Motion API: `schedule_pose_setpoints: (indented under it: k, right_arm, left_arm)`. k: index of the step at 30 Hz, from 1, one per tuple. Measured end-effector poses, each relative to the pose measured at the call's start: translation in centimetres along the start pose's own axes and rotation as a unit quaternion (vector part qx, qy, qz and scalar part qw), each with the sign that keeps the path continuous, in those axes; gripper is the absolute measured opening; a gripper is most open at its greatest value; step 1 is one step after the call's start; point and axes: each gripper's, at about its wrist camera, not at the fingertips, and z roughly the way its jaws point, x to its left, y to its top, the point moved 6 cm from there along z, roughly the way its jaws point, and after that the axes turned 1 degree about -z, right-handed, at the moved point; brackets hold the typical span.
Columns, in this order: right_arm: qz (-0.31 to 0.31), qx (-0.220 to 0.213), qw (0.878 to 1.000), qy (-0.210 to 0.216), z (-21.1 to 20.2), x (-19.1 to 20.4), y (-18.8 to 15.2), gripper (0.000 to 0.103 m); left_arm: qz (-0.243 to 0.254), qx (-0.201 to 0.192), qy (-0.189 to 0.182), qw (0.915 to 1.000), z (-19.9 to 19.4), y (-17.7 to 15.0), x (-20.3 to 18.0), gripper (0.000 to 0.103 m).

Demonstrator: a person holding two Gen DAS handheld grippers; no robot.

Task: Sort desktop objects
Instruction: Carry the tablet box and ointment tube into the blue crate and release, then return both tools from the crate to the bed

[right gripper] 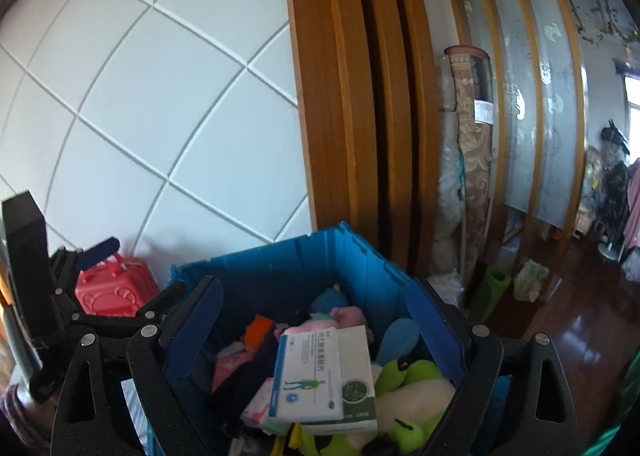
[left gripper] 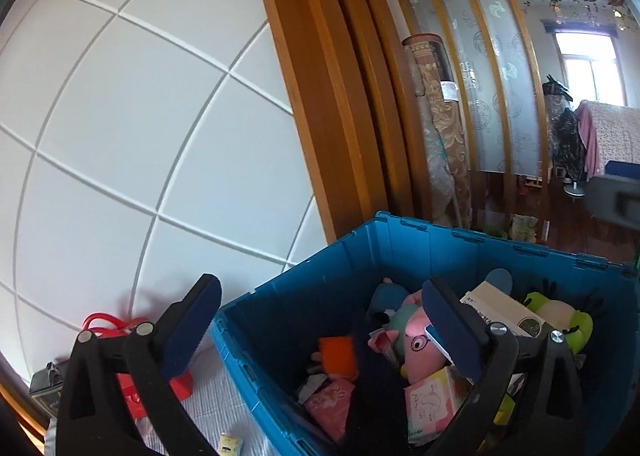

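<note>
Both your grippers, left gripper (left gripper: pixel 320 330) and right gripper (right gripper: pixel 314 326), stand spread wide and empty above the blue crate (right gripper: pixel 280 268). White box (right gripper: pixel 326 376): lying flat atop toys at the right gripper's 6 o'clock, long axis running 12 to 6. Risk: perched loosely, it may slide if you nudge the green plush (right gripper: pixel 404 372).

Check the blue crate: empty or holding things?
Holding things. The blue crate has plush toys and a white medicine box piled inside.
</note>
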Motion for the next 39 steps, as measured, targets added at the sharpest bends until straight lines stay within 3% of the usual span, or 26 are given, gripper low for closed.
schedule_pose_setpoints:
  k: [10,19,24,30,35,39]
  right_arm:
    - [-0.002,-0.030,0.999,0.030,-4.6,0.8,-2.1,0.099]
    - [-0.014,-0.019,0.997,0.073,-7.0,8.4,-5.6,0.101]
    - [-0.037,-0.004,0.993,0.108,-7.1,15.3,-8.7,0.101]
    - [-0.053,0.045,0.987,0.144,-4.8,23.1,-13.8,0.101]
    - [-0.069,0.080,0.980,0.166,-1.7,28.2,-18.0,0.101]
    - [-0.104,0.150,0.967,0.178,2.7,31.8,-24.2,0.099]
  left_arm:
    - [-0.027,-0.008,0.042,0.9987,-3.9,-3.4,2.8,0.102]
    - [-0.030,-0.010,0.067,0.9972,-10.0,-10.1,8.5,0.102]
    - [-0.029,0.008,0.100,0.9946,-13.5,-16.1,14.9,0.102]
    - [-0.036,0.063,0.140,0.9875,-15.1,-24.9,23.2,0.102]
    - [-0.050,0.106,0.153,0.9813,-15.2,-32.1,26.7,0.102]
    - [-0.068,0.139,0.154,0.9758,-14.8,-37.8,26.5,0.102]
